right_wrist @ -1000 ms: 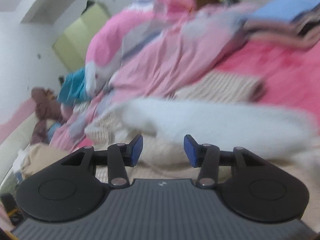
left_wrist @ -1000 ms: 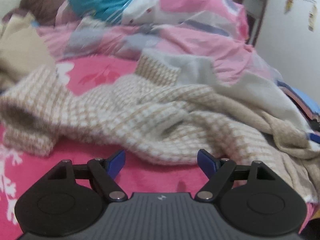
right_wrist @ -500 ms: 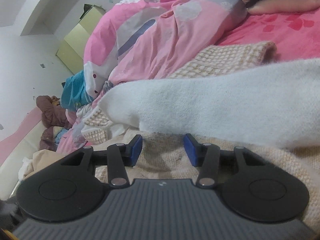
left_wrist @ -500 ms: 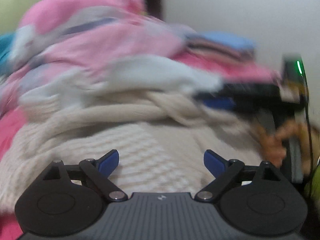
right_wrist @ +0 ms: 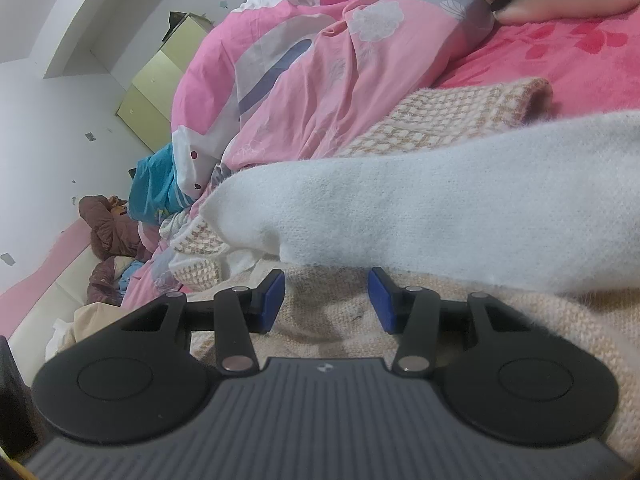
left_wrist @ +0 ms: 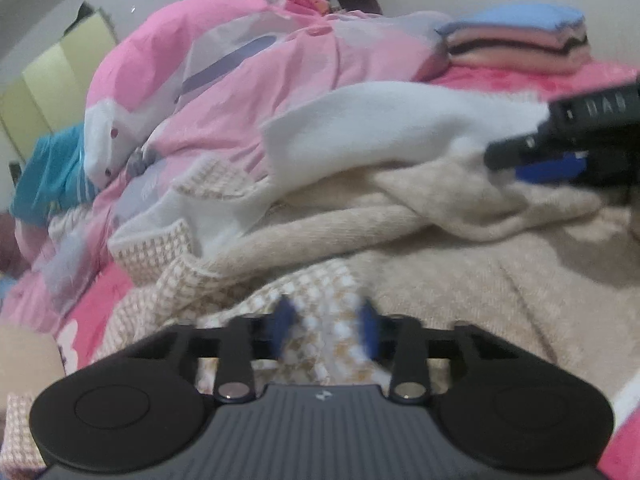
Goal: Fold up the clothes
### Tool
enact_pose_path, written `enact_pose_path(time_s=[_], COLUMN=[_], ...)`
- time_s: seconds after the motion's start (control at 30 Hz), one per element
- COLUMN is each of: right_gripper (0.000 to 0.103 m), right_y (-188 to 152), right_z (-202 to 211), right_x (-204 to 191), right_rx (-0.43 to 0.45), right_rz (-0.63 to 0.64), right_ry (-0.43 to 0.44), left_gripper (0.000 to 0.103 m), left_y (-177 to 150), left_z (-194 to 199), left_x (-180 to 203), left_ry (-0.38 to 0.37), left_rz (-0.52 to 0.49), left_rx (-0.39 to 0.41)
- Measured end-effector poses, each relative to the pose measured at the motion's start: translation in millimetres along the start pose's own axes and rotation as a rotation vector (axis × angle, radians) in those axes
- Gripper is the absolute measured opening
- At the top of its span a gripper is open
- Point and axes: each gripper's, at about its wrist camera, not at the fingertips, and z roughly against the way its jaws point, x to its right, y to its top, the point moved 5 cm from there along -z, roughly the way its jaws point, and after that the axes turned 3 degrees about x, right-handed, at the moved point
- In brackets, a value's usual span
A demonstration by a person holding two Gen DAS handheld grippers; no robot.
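A beige-and-white checked sweater [left_wrist: 188,292] lies crumpled on the bed, with a plain beige knit sweater [left_wrist: 500,280] over it and a white sleeve [left_wrist: 380,128] across the top. My left gripper [left_wrist: 326,320] is low over the checked knit. Its jaws are closing with a fold of that knit bunched between the blurred blue pads. My right gripper [left_wrist: 516,168] comes in from the right edge, and the beige knit rises into its fingers. In the right wrist view the right gripper [right_wrist: 328,300] stands half-wide with beige sweater [right_wrist: 520,340] bunched between its pads. The white sleeve [right_wrist: 440,216] lies just beyond it.
A rumpled pink quilt [left_wrist: 240,80] is heaped behind the sweaters on the pink bedsheet [right_wrist: 560,52]. A stack of folded clothes [left_wrist: 516,40] sits at the back right. Teal fabric [left_wrist: 48,176] and a brown jacket [right_wrist: 108,224] lie at the far left, by a yellow-green cupboard [right_wrist: 160,80].
My left gripper swung right across the bed, rolled, and went from wide open to closing on the checked knit. My right gripper sank a little at the same width and then held still.
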Motion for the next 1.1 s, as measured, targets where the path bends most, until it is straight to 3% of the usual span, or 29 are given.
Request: enact_pose_path(time_s=[0.07, 0.17, 0.27, 0.53, 0.7, 0.8, 0.97, 1.1], right_gripper=[0.045, 0.045, 0.045, 0.045, 0.045, 0.045, 0.045, 0.045], right_y=[0, 0, 0, 0, -1, -1, -2, -3], right_z=[0, 0, 0, 0, -1, -1, -1, -1], right_x=[1, 1, 1, 1, 1, 0, 1, 0], right_rx=[0.000, 0.000, 0.000, 0.002, 0.004, 0.005, 0.006, 0.009], right_rz=[-0.002, -0.004, -0.004, 0.001, 0.006, 0.013, 0.021, 0.033], right_ry=[0.002, 0.003, 0.003, -0.001, -0.006, -0.011, -0.014, -0.020], left_gripper=[0.009, 0.009, 0.009, 0.009, 0.010, 0.013, 0.052, 0.058], left_y=[-1, -4, -14, -93, -165, -194, -209, -195], left_z=[10, 33, 58, 118, 121, 122, 135, 136], left_x=[-11, -42, -92, -192, -209, -214, -232, -238], left_ry=[0.022, 0.134, 0.214, 0.364, 0.296, 0.252, 0.217, 0.216], left_rz=[0.045, 0.090, 0.222, 0.535, 0.736, 0.850, 0.960, 0.892], left_rx=[0.005, 0.051, 0.055, -0.020, -0.171, -0.208, -0.157, -0.090])
